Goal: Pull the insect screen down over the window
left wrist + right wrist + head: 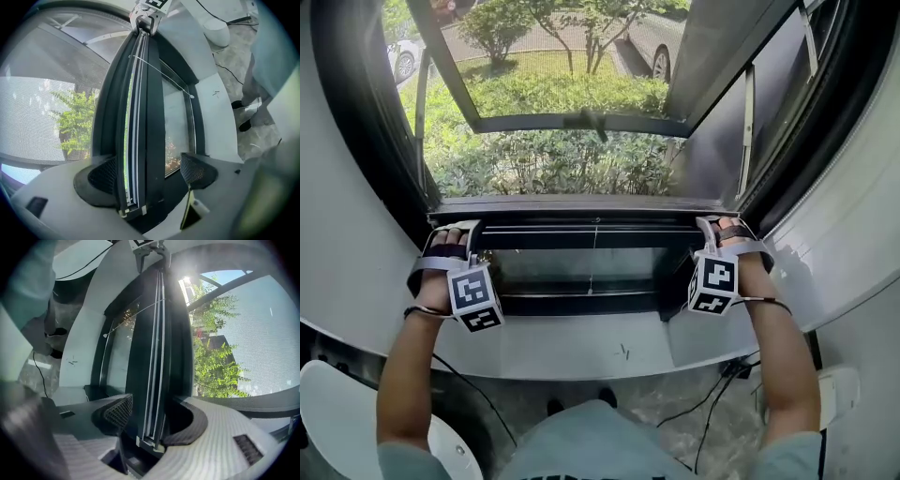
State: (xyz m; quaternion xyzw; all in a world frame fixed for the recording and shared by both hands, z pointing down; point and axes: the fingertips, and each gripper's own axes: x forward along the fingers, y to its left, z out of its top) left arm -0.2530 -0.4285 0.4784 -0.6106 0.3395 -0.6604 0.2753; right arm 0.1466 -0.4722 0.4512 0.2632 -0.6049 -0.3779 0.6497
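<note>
Insect screen (42, 112) shows as grey mesh at the left of the left gripper view and at the right of the right gripper view, with green leaves blurred behind it. Its dark bottom bar (595, 230) runs level across the middle of the head view, low in the window opening, just above a fixed lower pane (581, 267) and the white sill (581, 347).

The left hand-held gripper (453, 228) sits at the bar's left end and the right hand-held gripper (722, 225) at its right end, each with its marker cube turned toward the camera. In the left gripper view the jaws stand apart with the bar between them. The pad at the left of the frame lies against the bar, while the pad (199, 168) at the right stands a little off it, with glass showing in the gap. In the right gripper view the jaws are closed onto the bar from both sides, with the mesh-faced pad (117, 411) touching its left face.

A thin white pull cord (159, 75) hangs from about the middle of the bar. At the top of the head view an outward-tilted sash (581, 122) stands open above shrubs (544, 164), and a car (652, 42) is parked beyond them. Black cables (712, 403) trail over the floor at the lower right.
</note>
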